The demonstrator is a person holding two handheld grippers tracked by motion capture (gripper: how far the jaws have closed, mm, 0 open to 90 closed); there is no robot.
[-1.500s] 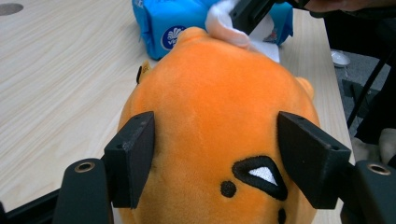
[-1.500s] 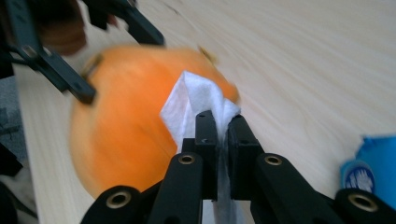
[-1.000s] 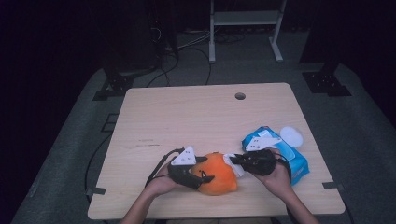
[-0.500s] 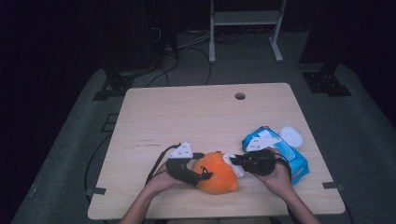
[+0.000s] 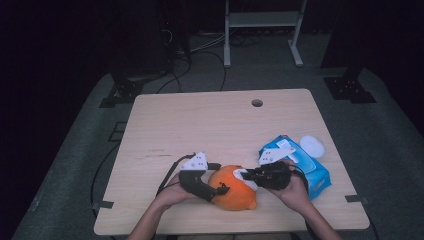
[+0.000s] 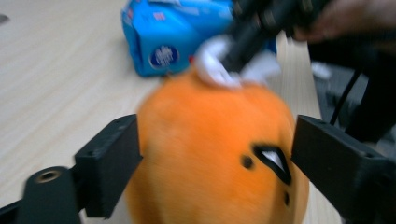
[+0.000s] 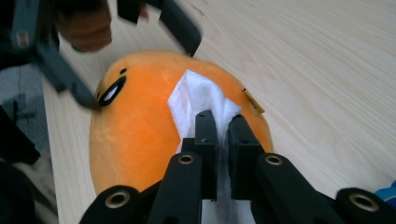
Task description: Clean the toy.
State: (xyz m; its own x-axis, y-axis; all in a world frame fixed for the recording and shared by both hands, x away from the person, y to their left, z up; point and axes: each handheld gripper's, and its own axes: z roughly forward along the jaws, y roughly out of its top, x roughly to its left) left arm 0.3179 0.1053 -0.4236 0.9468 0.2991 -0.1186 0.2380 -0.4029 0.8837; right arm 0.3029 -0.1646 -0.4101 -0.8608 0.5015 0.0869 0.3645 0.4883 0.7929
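- Left gripper [image 5: 216, 186] sits at the left flank of the orange plush toy [image 5: 234, 187]. Its jaws have just been opening and now stand wide. In the left gripper view the orange plush toy [image 6: 219, 154] is between the jaws, pads just off its sides, not squeezing.
- The toy lies on the bench [image 5: 215, 125] near the front edge, long axis roughly across the bench, face side toward the left gripper.
- Right gripper [image 5: 248, 176] is at the toy's upper right, jaws clamped on a white wipe [image 7: 198, 100] that is pressed onto the toy's top. Judged step: wiping the toy.
- Blue wipes pack [image 5: 295, 162] is right of the toy, just behind the right hand [image 5: 295, 187].
- Key relation: the toy lies straight ahead of both grippers, between them. Right is already on it through the wipe; left is equally near but has let go, so the toy may slide under wiping.
- Versus earlier frame: left jaws were tighter on the toy, now released. Toy, pack and right gripper are about where they were.
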